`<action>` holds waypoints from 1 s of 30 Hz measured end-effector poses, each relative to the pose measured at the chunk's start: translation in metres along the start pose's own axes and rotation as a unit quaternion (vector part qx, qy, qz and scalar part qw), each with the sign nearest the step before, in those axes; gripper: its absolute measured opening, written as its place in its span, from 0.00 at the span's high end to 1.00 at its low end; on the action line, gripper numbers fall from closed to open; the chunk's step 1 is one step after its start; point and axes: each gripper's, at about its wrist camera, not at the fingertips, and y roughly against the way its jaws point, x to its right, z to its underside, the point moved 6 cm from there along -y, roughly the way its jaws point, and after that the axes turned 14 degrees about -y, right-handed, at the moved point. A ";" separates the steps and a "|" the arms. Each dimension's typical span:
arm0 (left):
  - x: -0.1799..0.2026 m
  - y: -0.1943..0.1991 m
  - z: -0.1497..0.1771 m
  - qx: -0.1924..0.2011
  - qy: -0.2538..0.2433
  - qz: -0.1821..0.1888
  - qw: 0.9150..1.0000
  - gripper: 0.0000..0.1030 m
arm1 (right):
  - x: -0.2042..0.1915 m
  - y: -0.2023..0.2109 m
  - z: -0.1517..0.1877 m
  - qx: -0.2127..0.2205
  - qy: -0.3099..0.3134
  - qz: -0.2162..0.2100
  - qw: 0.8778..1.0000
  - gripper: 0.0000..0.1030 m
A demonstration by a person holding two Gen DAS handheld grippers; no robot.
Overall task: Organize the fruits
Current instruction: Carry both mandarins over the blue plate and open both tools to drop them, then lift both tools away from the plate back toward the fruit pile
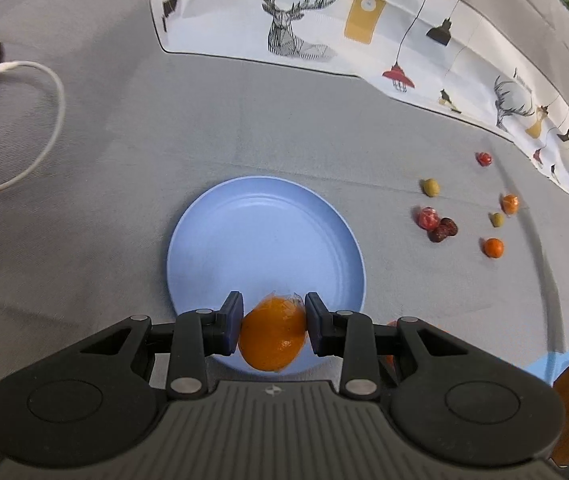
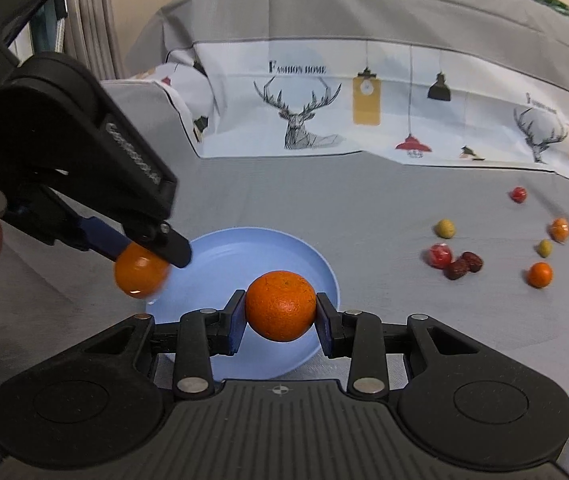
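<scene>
Both tongs are loaded with fruit. Our left tongs (image 1: 273,326) are clamped on a plastic-wrapped orange (image 1: 273,336), the dark blue pads pressed against its two sides, and they hang over the near rim of the light blue plate (image 1: 264,240). From the right wrist camera we see those same left tongs (image 2: 152,256) coming in from the left, with the wrapped orange (image 2: 140,274) held at the plate's left edge.

Our right tongs (image 2: 280,318) grip a bare orange (image 2: 281,306) with a pitted skin, pads tight on either side, and hold it over the near part of the plate (image 2: 244,248). Whether either fruit touches the plate we cannot tell.

That plate sits on a surface covered with grey cloth (image 1: 324,128). Well to the right of it the remaining small fruits lie scattered on the cloth: a wrapped red fruit (image 1: 428,217) touching two dark red dates (image 1: 443,230), a yellow-green fruit (image 1: 430,187) just behind them, a smaller green one (image 1: 496,219) further right, a small orange (image 1: 493,247) nearest us, another wrapped orange one (image 1: 510,204) beyond it, and a small red fruit (image 1: 484,158) farthest back.

Behind the grey cloth lies a white fabric printed with deer heads and hanging lamps (image 1: 296,20). At the far left of the left wrist view, a white cable (image 1: 50,80) loops across the cloth.
</scene>
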 end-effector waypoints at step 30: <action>-0.019 -0.042 -0.012 -0.023 -0.043 -0.038 0.998 0.00 | 0.006 -0.044 0.000 -0.041 0.019 0.014 0.999 0.12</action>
